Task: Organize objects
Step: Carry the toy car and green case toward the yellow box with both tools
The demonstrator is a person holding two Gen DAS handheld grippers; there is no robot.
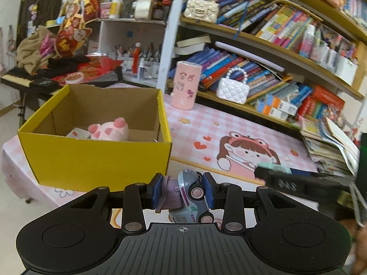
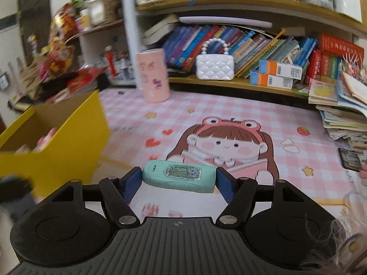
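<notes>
Left gripper (image 1: pixel 183 191) is pinching a small grey-and-lilac plastic toy truck (image 1: pixel 191 197) near the yellow cardboard box (image 1: pixel 96 155), right gripper (image 2: pixel 179 180) is clamping a mint-green plastic case (image 2: pixel 180 176) endwise: both looking light, rigid, slick, best held across flat sides.

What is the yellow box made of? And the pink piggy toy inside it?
The yellow box looks like cardboard: brown, matte inner walls with folded flaps, and a smooth yellow printed outside. The pink toy looks like soft plush fabric, fuzzy and rounded, though the picture is too small to be sure.
</notes>
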